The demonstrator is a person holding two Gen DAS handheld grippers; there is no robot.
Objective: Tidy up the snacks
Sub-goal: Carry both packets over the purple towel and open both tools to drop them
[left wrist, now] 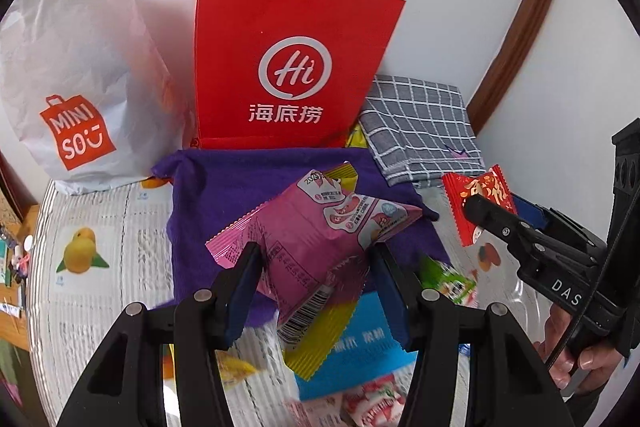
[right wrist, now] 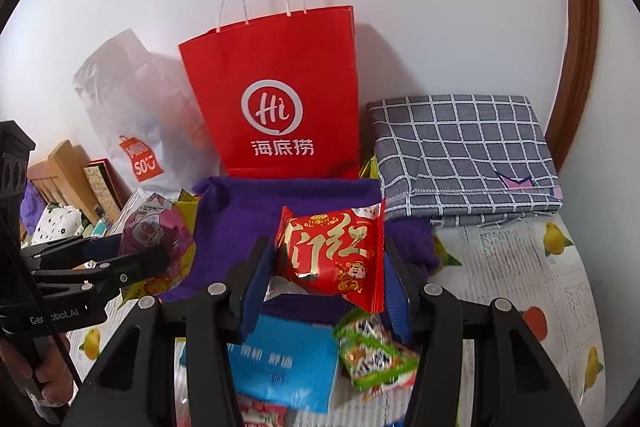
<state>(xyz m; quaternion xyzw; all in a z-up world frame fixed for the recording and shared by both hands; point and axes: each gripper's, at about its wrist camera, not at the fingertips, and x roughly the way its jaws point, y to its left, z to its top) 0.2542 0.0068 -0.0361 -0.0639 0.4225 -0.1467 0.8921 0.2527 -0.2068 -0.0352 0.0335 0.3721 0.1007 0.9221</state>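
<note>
My left gripper [left wrist: 316,259] is shut on a pink and yellow snack packet [left wrist: 316,239], held above a purple cloth pouch [left wrist: 224,187]. My right gripper [right wrist: 326,263] is shut on a red snack packet [right wrist: 332,255] with gold characters, also over the purple pouch [right wrist: 248,223]. In the left wrist view the right gripper [left wrist: 486,205] and its red packet [left wrist: 478,195] show at the right; in the right wrist view the left gripper [right wrist: 160,251] with the pink packet [right wrist: 154,231] shows at the left. A red paper bag [left wrist: 288,67] with white handles stands upright behind the pouch.
A white Miniso bag [left wrist: 76,87] leans on the wall at left. A folded grey checked cloth [right wrist: 464,155] lies at right. Below the grippers lie a blue packet [right wrist: 280,363], a green packet [right wrist: 372,351] and other small snacks on a fruit-print table cover [left wrist: 84,251].
</note>
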